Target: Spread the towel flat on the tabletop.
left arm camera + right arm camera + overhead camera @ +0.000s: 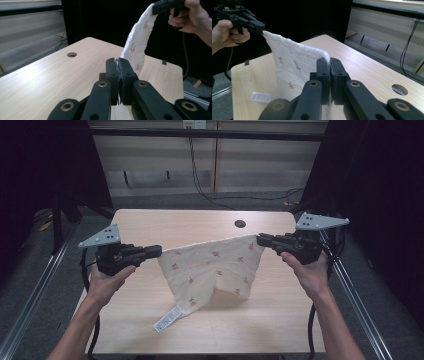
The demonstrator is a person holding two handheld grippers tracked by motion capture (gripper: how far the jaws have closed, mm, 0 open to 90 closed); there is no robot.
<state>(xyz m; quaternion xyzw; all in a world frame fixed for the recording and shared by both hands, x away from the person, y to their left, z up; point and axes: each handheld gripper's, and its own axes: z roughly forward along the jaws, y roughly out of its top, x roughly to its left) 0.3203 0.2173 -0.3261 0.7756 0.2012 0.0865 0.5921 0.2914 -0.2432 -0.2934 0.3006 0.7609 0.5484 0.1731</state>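
high view: I've got the cloth (212, 270) pinched at both top corners, lower end and tag on the table (280, 320) | left gripper view: left gripper (118, 62) clamped on cloth | right gripper view: right gripper (329, 61) likewise, spreading/folding not done yet imo

Black left claw (159, 251), grey triangular plates, brass pivot screws, bare forearms

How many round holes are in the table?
1. The hole sits near the far edge of the table, beyond the cloth and toward its right side. The hanging cloth could hide part of the tabletop.
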